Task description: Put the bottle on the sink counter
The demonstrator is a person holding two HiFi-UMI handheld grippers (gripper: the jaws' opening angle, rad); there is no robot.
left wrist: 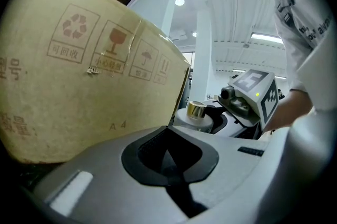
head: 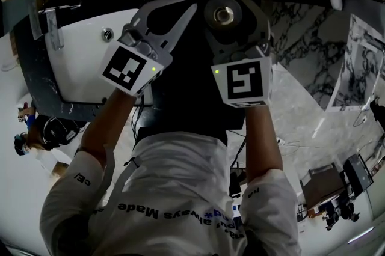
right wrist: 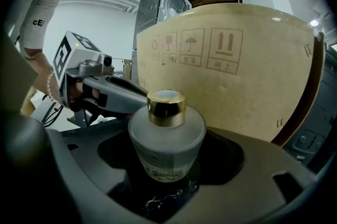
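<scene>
Bottle (right wrist: 166,136), frosted with a gold cap, stands upright clamped in your right gripper (right wrist: 167,157), above the dark marbled counter (head: 66,106) beside the white basin (head: 90,53), near a cardboard box (right wrist: 237,70). Your left gripper (left wrist: 167,157) is closed on nothing.

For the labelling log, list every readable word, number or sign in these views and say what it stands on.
"A 4": cardboard box, below its recycling, glass, umbrella and arrow signs.
"可回收", "小心轻放": captions under the first two signs; the other captions are too small to read.
"Always Made": shirt, upside down in the head view.
"cE": sleeve.
Label on the bottle: too blurred.
</scene>
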